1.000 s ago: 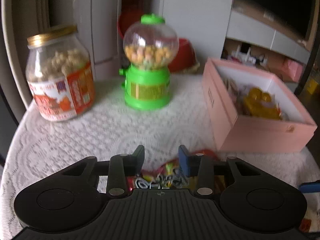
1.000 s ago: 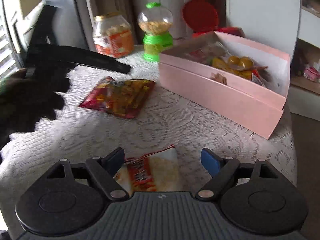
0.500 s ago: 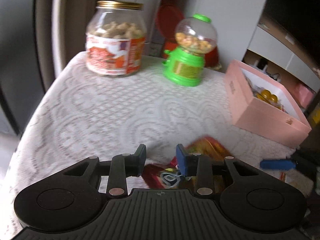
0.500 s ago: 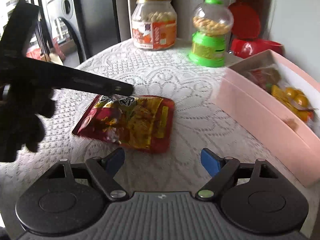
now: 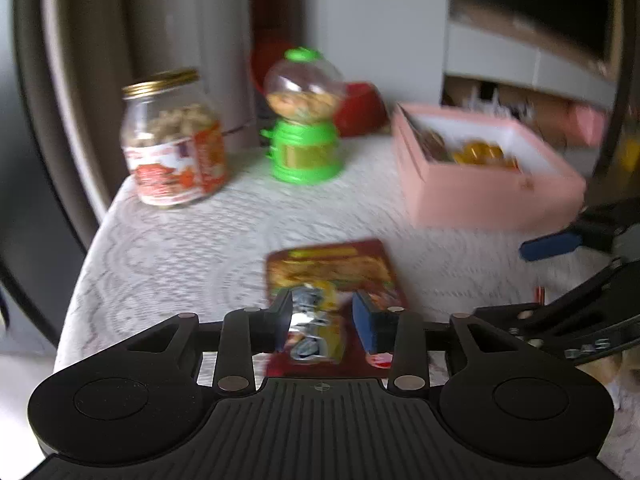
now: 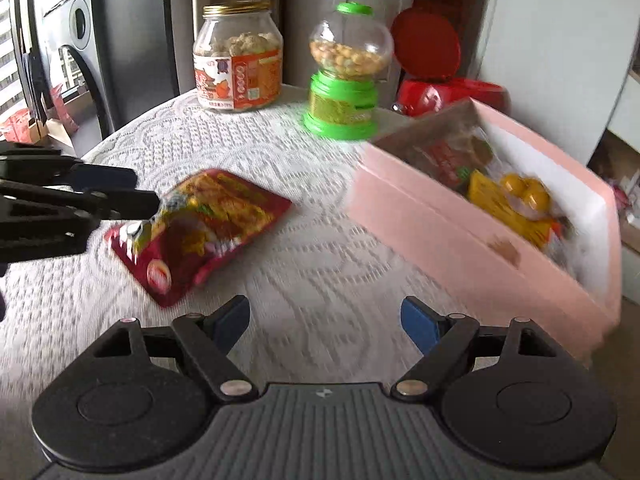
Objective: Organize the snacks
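While the left claw (image 5: 322, 316) pinches the red snack pouch (image 5: 336, 276) (right claw (image 6: 325, 320) gaping, empty) — next: lift toward the pink box (image 5: 488, 196), ahead-right.

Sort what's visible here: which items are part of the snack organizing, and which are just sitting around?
In play: red snack packet, pinched at its edge by the left gripper; pink box already holding snacks; right gripper, open and empty.

Just around: snack jar, green candy dispenser, red lidded container.

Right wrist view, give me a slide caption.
Left gripper pinches red snack pouch on lace tablecloth beside pink box.
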`<state>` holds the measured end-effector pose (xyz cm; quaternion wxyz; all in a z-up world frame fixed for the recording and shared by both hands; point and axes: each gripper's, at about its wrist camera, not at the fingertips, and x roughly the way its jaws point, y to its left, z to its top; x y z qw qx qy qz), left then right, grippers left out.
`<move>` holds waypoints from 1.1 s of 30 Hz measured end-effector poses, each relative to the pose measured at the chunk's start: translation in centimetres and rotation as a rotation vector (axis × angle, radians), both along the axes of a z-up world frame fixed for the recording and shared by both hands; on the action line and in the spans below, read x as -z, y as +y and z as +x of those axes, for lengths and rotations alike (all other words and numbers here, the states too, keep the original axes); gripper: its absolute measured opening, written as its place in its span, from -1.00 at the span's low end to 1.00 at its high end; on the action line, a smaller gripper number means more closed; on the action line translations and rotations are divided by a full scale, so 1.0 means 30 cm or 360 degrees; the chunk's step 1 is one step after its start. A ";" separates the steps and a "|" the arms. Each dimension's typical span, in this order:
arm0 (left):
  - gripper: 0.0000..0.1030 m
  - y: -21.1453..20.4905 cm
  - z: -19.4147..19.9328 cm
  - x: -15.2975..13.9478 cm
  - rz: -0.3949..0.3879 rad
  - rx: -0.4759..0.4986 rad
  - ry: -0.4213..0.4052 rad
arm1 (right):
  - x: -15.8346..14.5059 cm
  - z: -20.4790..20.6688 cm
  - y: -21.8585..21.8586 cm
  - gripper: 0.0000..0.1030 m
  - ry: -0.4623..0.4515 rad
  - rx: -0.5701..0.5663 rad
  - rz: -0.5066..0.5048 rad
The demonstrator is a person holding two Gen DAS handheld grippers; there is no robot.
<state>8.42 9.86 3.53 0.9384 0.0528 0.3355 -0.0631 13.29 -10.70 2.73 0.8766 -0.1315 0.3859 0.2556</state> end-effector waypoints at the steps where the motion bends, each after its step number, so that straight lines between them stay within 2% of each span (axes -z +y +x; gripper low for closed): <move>1: -0.21 -0.025 0.008 0.011 0.0036 0.0009 0.0019 | 0.002 -0.011 -0.019 0.62 0.0017 0.0003 0.0016; 5: 0.13 -0.100 0.031 0.041 0.0145 0.0033 0.0061 | 0.008 -0.083 -0.097 0.62 0.0051 -0.0034 0.0093; 13: 0.15 -0.135 0.061 0.045 0.0144 0.0036 0.0100 | 0.031 -0.164 -0.139 0.63 0.0025 -0.0096 0.0136; 18: 0.30 -0.126 0.065 0.048 0.0138 0.0034 0.0105 | 0.057 -0.157 -0.152 0.76 0.0015 -0.0070 0.0222; 25: 0.37 -0.119 0.061 0.059 0.0137 0.0064 0.0062 | 0.065 -0.170 -0.142 0.80 -0.0040 -0.0065 0.0210; 28: 0.54 -0.114 0.064 0.073 0.0165 0.0088 0.0032 | 0.067 -0.172 -0.144 0.82 -0.0039 -0.0066 0.0223; 30: 0.69 -0.097 0.077 0.078 0.0132 0.0072 0.0049 | 0.068 -0.175 -0.141 0.83 -0.0042 -0.0065 0.0221; 33: 0.73 -0.068 0.104 0.074 0.0067 0.0016 0.0113 | 0.068 -0.175 -0.143 0.83 -0.0039 -0.0059 0.0232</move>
